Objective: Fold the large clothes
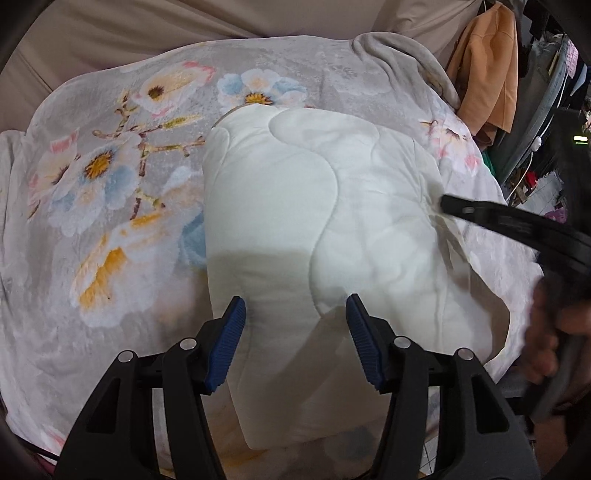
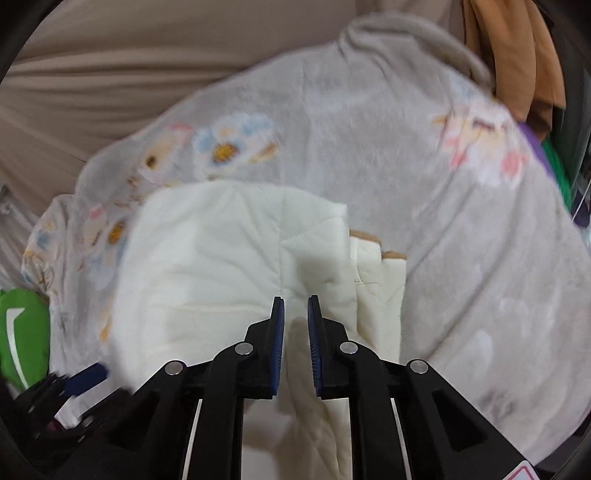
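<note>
A white quilted garment [image 1: 325, 221] lies folded into a thick bundle on a grey floral blanket [image 1: 110, 206]. My left gripper [image 1: 295, 314] is open and empty, hovering over the bundle's near end. My right gripper [image 2: 296, 314] has its jaws close together with a narrow gap, and a fold of the white garment [image 2: 236, 258] lies between and under them; I cannot tell if it is pinched. The right gripper also shows at the bundle's right edge in the left wrist view [image 1: 454, 206]. The left gripper shows blurred at the lower left of the right wrist view [image 2: 85, 380].
The blanket [image 2: 461, 236] covers a bed. A beige sheet or wall [image 1: 184, 22] is behind it. Orange-brown clothes [image 1: 487, 66] hang at the back right by a cluttered rack. A green object [image 2: 22, 332] sits at the left edge.
</note>
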The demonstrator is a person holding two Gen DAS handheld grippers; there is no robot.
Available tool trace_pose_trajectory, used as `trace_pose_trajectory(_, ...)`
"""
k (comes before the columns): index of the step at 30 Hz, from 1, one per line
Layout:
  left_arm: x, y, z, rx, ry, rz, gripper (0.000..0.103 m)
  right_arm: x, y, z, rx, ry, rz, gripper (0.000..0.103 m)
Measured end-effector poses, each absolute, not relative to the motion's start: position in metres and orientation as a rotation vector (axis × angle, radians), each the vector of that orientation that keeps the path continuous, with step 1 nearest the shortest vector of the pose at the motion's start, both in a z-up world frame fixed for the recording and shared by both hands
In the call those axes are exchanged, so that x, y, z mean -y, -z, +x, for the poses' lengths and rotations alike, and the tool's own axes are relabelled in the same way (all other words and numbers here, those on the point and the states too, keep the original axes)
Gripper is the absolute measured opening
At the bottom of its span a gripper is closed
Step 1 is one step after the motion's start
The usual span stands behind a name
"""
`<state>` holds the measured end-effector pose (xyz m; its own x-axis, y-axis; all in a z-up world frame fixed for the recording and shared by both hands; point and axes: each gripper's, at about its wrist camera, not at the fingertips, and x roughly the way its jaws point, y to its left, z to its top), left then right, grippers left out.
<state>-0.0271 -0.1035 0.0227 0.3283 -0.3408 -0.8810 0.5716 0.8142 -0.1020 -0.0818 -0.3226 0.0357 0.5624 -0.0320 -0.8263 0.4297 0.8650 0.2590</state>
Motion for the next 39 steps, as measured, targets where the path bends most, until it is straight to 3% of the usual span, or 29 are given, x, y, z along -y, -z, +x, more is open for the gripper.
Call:
trace_pose_trajectory(4, 0.099, -0.025, -0.031, -1.092, 0.614, 0.229, 0.054, 0.299, -0.049, -0.129, -0.953, 0.222, 0.495, 0.012)
trace_pose_trajectory(10, 0.105, -0.008, -0.036, -1.141, 0.622, 0.248, 0.057, 0.282, 0.036, -0.144, -1.107, 0.275, 0.475, 0.007)
trace_pose_trajectory(15, 0.108, -0.009, -0.037, -1.125, 0.592, 0.285, 0.057, 0.294, -0.001, -0.146, -1.049, 0.283, 0.569, 0.009)
trace_pose_trajectory(18, 0.101, -0.014, -0.033, -1.134, 0.591, 0.237, 0.057, 0.305, -0.035, -0.155, -0.934, 0.297, 0.577, 0.029)
trace_pose_trajectory(20, 0.095, -0.019, -0.029, -1.132, 0.577, 0.192, 0.057, 0.322, -0.04, -0.153, -0.883, 0.294, 0.632, 0.053)
trace_pose_trajectory(26, 0.072, -0.038, -0.017, -1.095, 0.519, 0.105, 0.057, 0.353, 0.011, -0.116, -0.98, 0.252, 0.78, 0.061)
trace_pose_trajectory(27, 0.069, -0.039, -0.015, -1.093, 0.511, 0.098, 0.057, 0.352, 0.019, -0.11, -1.0, 0.235, 0.794, 0.061)
trace_pose_trajectory(28, 0.066, -0.041, -0.013, -1.093, 0.503, 0.093, 0.057, 0.348, 0.021, -0.107, -1.013, 0.234, 0.793, 0.049)
trace_pose_trajectory(29, 0.065, -0.042, -0.013, -1.092, 0.5, 0.088, 0.057, 0.344, 0.019, -0.104, -1.006, 0.204, 0.795, 0.026)
trace_pose_trajectory(32, 0.059, -0.053, -0.014, -1.073, 0.508, 0.047, 0.057, 0.334, -0.03, -0.111, -0.856, 0.1, 0.786, 0.004)
trace_pose_trajectory(36, 0.063, -0.071, -0.02, -1.026, 0.552, 0.028, 0.057, 0.322, -0.084, -0.144, -0.695, 0.085, 0.665, 0.003)
trace_pose_trajectory(39, 0.083, -0.056, -0.021, -1.055, 0.563, 0.09, 0.057, 0.341, 0.006, -0.13, -0.986, 0.263, 0.631, 0.005)
